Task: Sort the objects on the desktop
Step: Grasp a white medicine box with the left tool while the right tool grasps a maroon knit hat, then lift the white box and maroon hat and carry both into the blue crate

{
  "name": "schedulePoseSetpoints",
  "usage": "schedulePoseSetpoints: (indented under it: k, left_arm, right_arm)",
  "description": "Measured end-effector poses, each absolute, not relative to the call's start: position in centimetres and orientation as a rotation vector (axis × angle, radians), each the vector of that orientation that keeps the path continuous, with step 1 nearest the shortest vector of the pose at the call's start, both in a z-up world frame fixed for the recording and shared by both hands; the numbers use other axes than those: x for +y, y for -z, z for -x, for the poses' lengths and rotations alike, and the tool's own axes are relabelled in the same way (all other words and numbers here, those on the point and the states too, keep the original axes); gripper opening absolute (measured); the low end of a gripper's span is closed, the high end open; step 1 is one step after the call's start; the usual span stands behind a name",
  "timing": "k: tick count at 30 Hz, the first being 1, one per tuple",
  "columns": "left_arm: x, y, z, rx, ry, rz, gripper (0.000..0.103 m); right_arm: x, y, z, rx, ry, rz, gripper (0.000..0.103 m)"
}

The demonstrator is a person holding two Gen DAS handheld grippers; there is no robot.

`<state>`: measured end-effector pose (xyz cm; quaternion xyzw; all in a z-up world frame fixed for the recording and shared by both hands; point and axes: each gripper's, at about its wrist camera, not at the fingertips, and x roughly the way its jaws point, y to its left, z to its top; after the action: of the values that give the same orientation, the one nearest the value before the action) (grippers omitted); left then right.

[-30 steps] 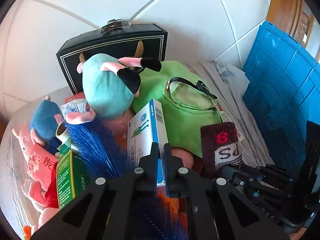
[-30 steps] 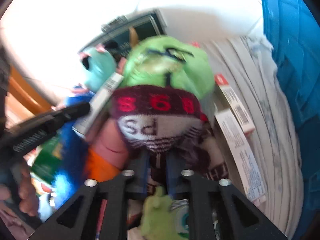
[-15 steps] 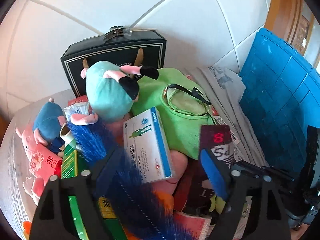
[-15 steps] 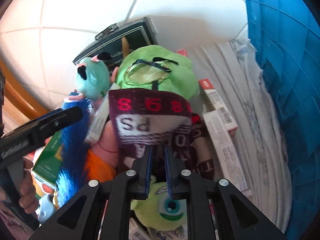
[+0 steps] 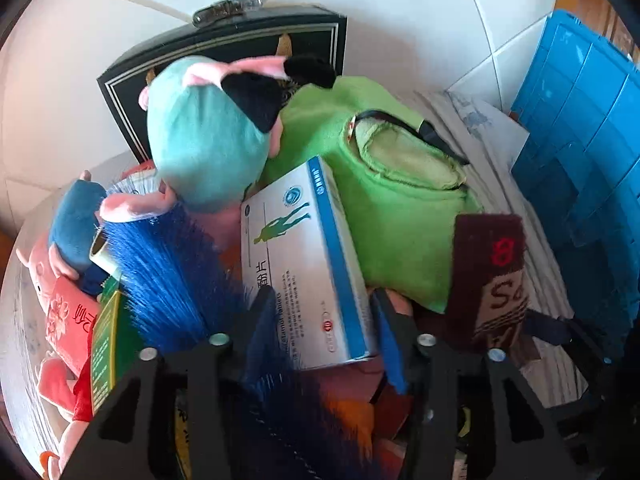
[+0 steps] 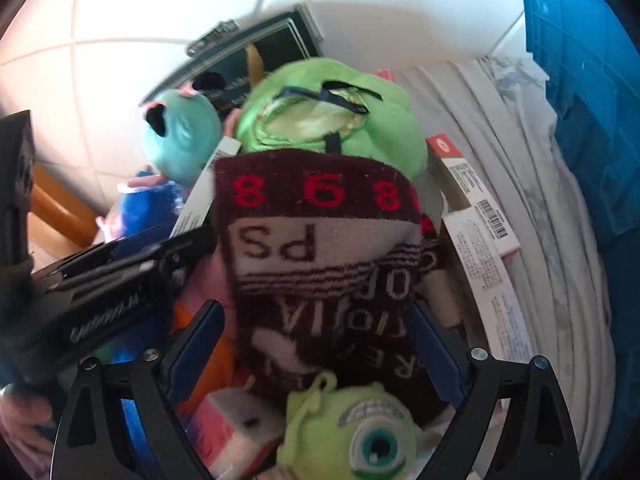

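Straddling a white-and-blue medicine box (image 5: pixel 304 264), the left gripper (image 5: pixel 324 320) has its fingers spread. The right gripper (image 6: pixel 316 352) gapes wide around a maroon sock (image 6: pixel 320 256).

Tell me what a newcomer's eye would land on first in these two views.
Probably the teal plush head atop the heap, in front of the black case against the white wall. Next, the white-and-blue medicine box between the open left gripper fingers, and the maroon knitted cloth filling the right view above the one-eyed green plush.
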<state>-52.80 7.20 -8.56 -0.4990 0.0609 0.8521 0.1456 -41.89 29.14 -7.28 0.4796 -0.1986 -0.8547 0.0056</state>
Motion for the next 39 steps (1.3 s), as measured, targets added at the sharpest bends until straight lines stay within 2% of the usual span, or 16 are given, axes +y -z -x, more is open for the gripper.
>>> schedulePoseSetpoints:
  k: [1,2,3,4,6,10,27,34,36,39]
  left_arm:
    - [7.2,8.6,52.9,0.169,-2.456,1.433,0.053]
    - [7.3,8.5,53.0,0.174,-2.457,1.429,0.051]
    - [7.3,8.1,52.8,0.167,-2.461,1.406,0.042]
    - [7.4,7.4,52.3,0.175,-2.477,1.366,0.032]
    - [7.3,6.1,51.5,0.207,-2.525,1.302,0.022]
    - [5.1,3.7,50.3,0.114,-2.576,1.251,0.018]
    - [-0.1,-9.1,38.9,-0.044,-2.760,0.884,0.017]
    - [-2.4,-10.0,34.1,-0.067,-2.789,0.878,0.017]
    - [-3.0,-9.5,33.0,-0.072,-2.790,0.896,0.016]
    - [-3.6,-8.3,31.4,-0.081,-2.785,0.935,0.016]
  right_arm:
    - [29.3,7.9,42.4,-0.631,2.672,-1.524,0.085]
    - [29.4,8.5,42.7,-0.651,2.659,-1.522,0.063]
    - [29.6,8.9,42.9,-0.670,2.641,-1.517,0.040]
    - [29.8,8.7,42.8,-0.706,2.628,-1.488,0.034]
    - [29.5,7.5,42.3,-0.619,2.676,-1.461,0.027]
    - [29.2,4.6,40.6,-0.582,2.716,-1.345,0.024]
    - [25.4,-11.4,32.4,-0.412,2.853,-0.914,0.024]
    - [23.0,-12.9,28.8,-0.377,2.788,-0.913,0.025]
    - [22.1,-13.0,28.1,-0.359,2.754,-0.916,0.028]
    - [21.4,-11.5,27.6,-0.360,2.716,-0.986,0.029]
